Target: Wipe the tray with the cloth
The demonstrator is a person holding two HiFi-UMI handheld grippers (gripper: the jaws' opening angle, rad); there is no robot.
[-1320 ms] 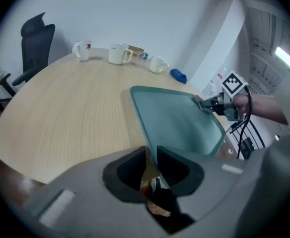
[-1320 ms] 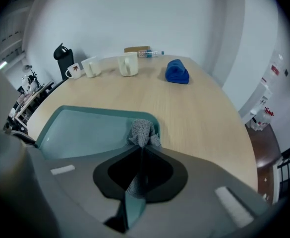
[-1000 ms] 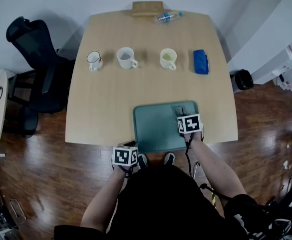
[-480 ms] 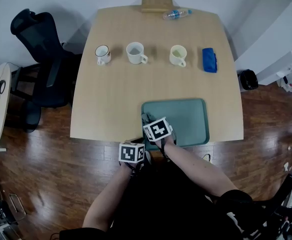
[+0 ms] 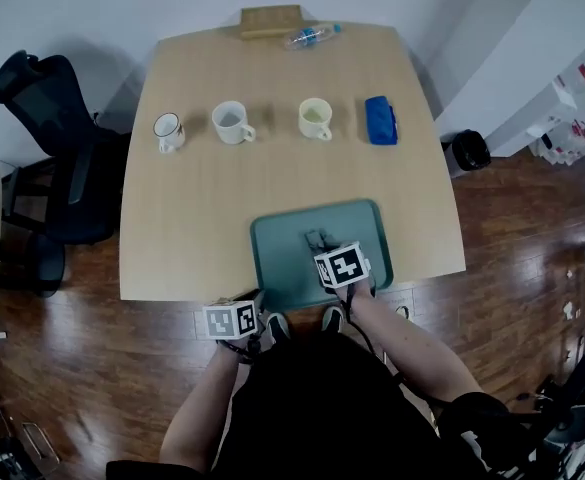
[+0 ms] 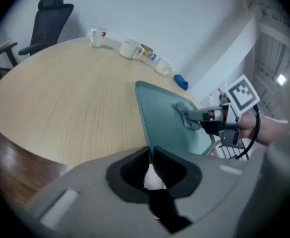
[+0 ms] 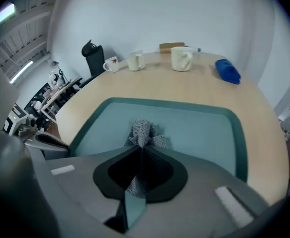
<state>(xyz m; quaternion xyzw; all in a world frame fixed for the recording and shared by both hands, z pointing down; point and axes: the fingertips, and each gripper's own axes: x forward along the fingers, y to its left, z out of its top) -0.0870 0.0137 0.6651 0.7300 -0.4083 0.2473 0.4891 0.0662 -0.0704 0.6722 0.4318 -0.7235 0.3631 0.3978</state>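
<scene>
A teal tray (image 5: pixel 282 253) lies at the table's near edge. In the right gripper view it (image 7: pixel 199 128) fills the foreground. My right gripper (image 5: pixel 324 248) is over the tray's middle, shut on a grey cloth (image 5: pixel 317 237) that touches the tray floor. The cloth (image 7: pixel 144 132) bunches out just past the jaws (image 7: pixel 140 150). My left gripper (image 5: pixel 256 301) is at the tray's near left corner. In the left gripper view its jaws (image 6: pixel 151 152) are pinched on the tray's rim (image 6: pixel 145 133), and the right gripper (image 6: pixel 199 115) with the cloth (image 6: pixel 182 107) shows beyond.
Three mugs (image 5: pixel 167 128) (image 5: pixel 232 122) (image 5: pixel 314 118) and a blue folded item (image 5: pixel 379 120) stand in a row across the table's far half. A plastic bottle (image 5: pixel 309 36) and a wooden block (image 5: pixel 272 20) lie at the far edge. An office chair (image 5: pixel 42 98) stands left.
My right gripper dragged the cloth from the tray's far right to its near left, then back to the middle. The left gripper stayed at the near left corner.
</scene>
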